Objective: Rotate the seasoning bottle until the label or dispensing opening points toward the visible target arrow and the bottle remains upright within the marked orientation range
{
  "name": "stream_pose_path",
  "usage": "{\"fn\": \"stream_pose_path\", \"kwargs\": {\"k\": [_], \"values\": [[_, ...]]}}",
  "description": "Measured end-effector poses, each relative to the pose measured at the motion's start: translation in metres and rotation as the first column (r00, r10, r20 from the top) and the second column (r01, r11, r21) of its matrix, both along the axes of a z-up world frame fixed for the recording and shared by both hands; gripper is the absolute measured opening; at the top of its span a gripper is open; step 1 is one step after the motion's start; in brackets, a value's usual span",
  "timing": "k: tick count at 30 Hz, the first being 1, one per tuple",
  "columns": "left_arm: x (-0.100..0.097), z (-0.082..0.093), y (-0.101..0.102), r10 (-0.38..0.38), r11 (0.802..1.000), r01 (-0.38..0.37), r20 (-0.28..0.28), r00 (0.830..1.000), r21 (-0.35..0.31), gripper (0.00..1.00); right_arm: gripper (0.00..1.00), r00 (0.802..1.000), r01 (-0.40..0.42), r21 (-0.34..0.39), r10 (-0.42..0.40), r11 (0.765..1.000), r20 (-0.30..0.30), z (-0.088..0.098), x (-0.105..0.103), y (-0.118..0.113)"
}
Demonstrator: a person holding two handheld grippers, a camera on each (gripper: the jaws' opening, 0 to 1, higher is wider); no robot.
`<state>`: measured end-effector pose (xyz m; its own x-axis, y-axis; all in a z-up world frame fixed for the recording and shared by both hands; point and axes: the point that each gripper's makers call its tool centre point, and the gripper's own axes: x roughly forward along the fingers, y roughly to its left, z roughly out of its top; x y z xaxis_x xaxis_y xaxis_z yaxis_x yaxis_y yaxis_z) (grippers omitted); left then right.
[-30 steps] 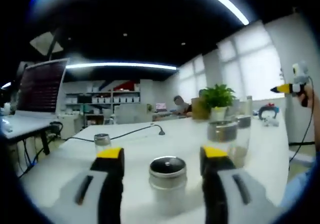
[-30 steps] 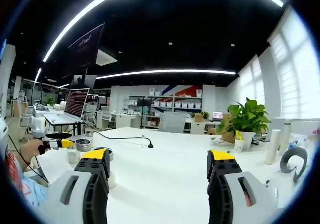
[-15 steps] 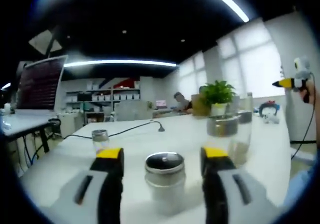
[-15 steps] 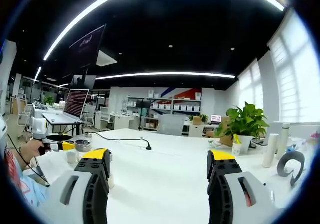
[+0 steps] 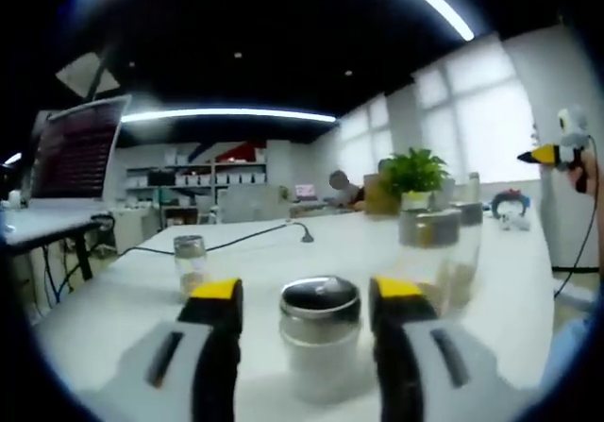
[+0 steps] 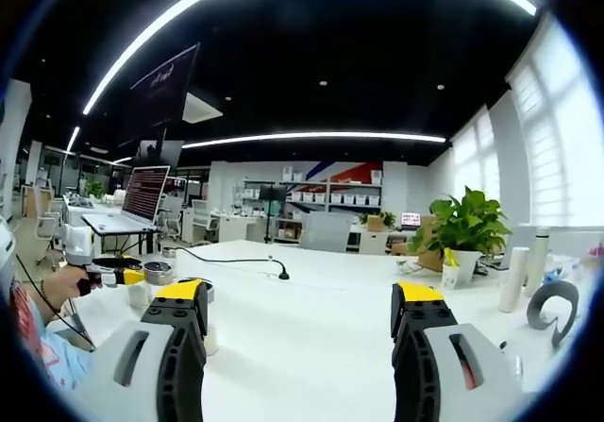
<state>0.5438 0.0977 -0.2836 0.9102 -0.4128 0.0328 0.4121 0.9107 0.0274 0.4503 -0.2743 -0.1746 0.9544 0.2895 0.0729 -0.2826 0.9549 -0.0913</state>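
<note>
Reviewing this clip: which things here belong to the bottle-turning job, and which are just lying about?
Job: seasoning bottle, between the open jaws of the left gripper; right gripper, open over bare table.

Lying about: two other jars, potted plant, cable, laptop.

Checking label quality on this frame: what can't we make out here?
- Bottle label and opening: left gripper view is blurred; cap top shows no readable holes.
- Target arrow: none discernible on the table; the spot may lie behind the left gripper.
- Bottle base: partly hidden by the jaws.
- Right gripper view: a bottle is mostly hidden behind the right gripper's jaw.
</note>
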Motion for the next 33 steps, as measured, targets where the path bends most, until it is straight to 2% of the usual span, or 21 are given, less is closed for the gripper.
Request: {"fn": "stream_pose_path", "kwargs": {"k": [6,12,15,33], "values": [[0.000,-0.002,0.000,-0.011,1.000,0.010,-0.009,1.000,-0.012,0.52,0.82,1.000,-0.012,-0.005,0.012,1.000,-0.009,-0.002,0.002,0.004],[-0.002,-0.001,-0.001,-0.025,0.999,0.025,-0.009,1.000,-0.025,0.44,0.82,1.000,-0.012,-0.004,0.012,1.000,-0.010,-0.003,0.001,0.004],[-0.004,-0.002,-0.008,-0.060,0.997,0.059,-0.013,0.998,-0.051,0.36,0.82,1.000,-0.010,-0.003,0.010,1.000,-0.013,-0.004,0.002,0.004],[-0.004,-0.002,-0.010,-0.090,0.996,0.089,-0.013,0.996,-0.032,0.35,0.82,1.000,-0.010,0.000,0.010,1.000,-0.021,-0.007,0.004,0.002]]}}
